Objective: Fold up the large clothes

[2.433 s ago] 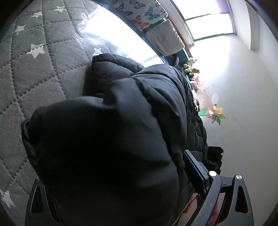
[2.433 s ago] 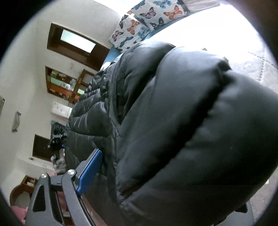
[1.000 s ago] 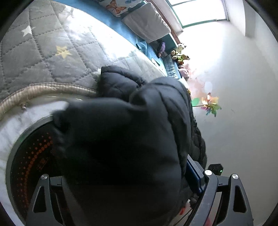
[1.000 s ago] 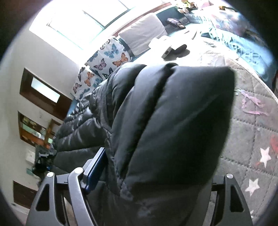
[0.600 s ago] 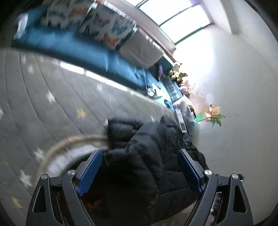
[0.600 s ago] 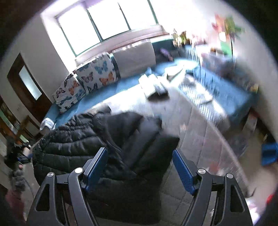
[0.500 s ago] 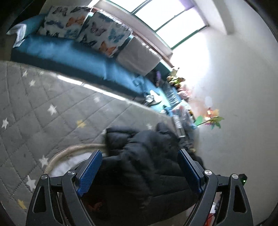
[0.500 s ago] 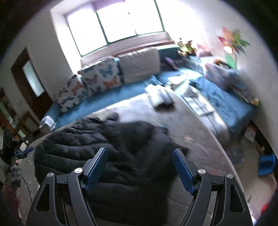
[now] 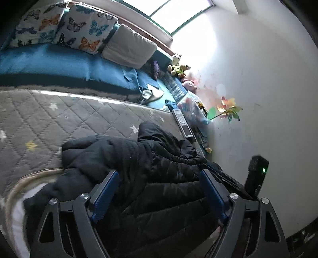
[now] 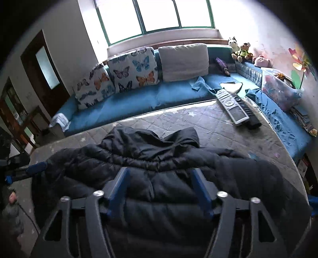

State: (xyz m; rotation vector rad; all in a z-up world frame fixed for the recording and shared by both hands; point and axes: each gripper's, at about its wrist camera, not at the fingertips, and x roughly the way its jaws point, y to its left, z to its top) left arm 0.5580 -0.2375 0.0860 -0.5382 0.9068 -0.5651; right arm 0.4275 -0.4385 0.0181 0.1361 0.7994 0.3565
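Now both grippers hang tilted down above the black puffer jacket (image 10: 159,178) on the grey quilted mat (image 10: 218,127). The left gripper (image 9: 159,176) gapes wide, empty, just closing slightly. The right gripper (image 10: 159,174), narrower, has just been closing on nothing.

I am in a home, in a lived-in bedroom or sitting room. A big window (image 10: 159,15) fills the top of my right view, and under it runs a blue couch (image 10: 139,99) with butterfly pillows (image 10: 135,69) and a grey cushion (image 10: 182,61). Soft toys (image 10: 241,51) sit in the upper right corner, with a pinwheel (image 10: 300,61) against the wall and a clear toy box (image 10: 278,89) below it. A grey star quilt (image 10: 218,127) covers the bed at centre, two remotes (image 10: 232,107) lying on it. A dark door (image 10: 43,67) stands at upper left.
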